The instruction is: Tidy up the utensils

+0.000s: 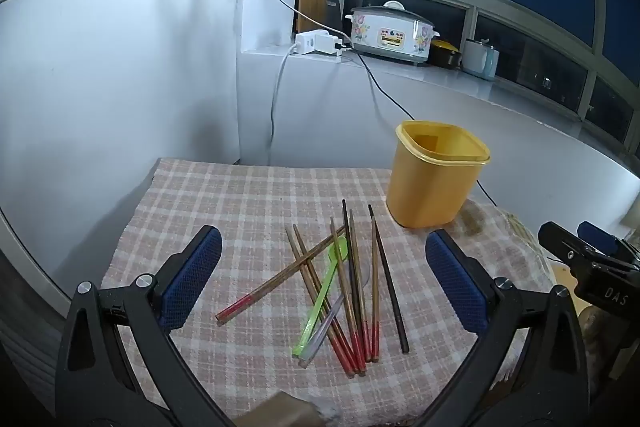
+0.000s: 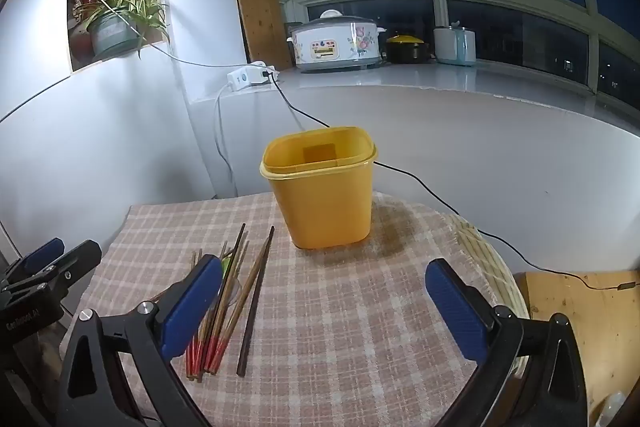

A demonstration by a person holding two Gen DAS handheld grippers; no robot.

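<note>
Left hand-held gripper spread wide, empty — loose pile of thin brown wooden chopsticks with red ends and lime-green plastic spoon on checked cloth directly ahead between its fingers. Right hand-held gripper likewise spread, empty; tall yellow plastic tub ahead. Sticks light, stiff, likely to roll — best pinched mid-shaft.

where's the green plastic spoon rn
In the left wrist view the green plastic spoon lies among the red-tipped wooden chopsticks on the checked cloth, between the open fingers.

cloth – pink-white plaid | container – yellow | spoon – lime green | chopsticks – brown, red-tipped
</note>
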